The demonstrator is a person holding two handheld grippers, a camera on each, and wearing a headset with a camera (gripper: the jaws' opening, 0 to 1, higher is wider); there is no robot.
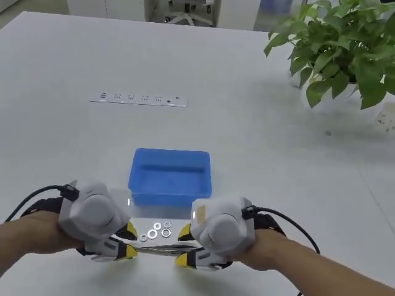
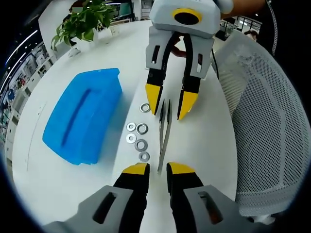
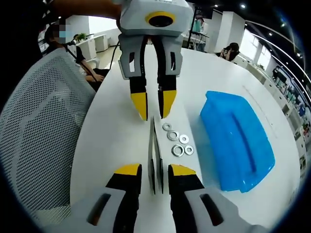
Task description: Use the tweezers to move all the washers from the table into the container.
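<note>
The white desk [image 1: 247,135] took up most of the head view. The blue container [image 1: 170,169] sat at its lower centre, with nothing visible inside. Below it, the left gripper [image 1: 128,241] at lower left and the right gripper [image 1: 184,245] at lower centre were pointed at each other. Both pairs of fingers were set narrowly apart and held nothing. Each pair straddled one end of the tweezers [image 2: 164,133], which lay flat on the desk. The washers [image 2: 141,136] were clustered between tweezers and container, at the centre of the left gripper view. The pick-up of the tweezers was judged to be in hand. Next, one pair of fingers would need closing on them without the tips being pinched shut.
</note>
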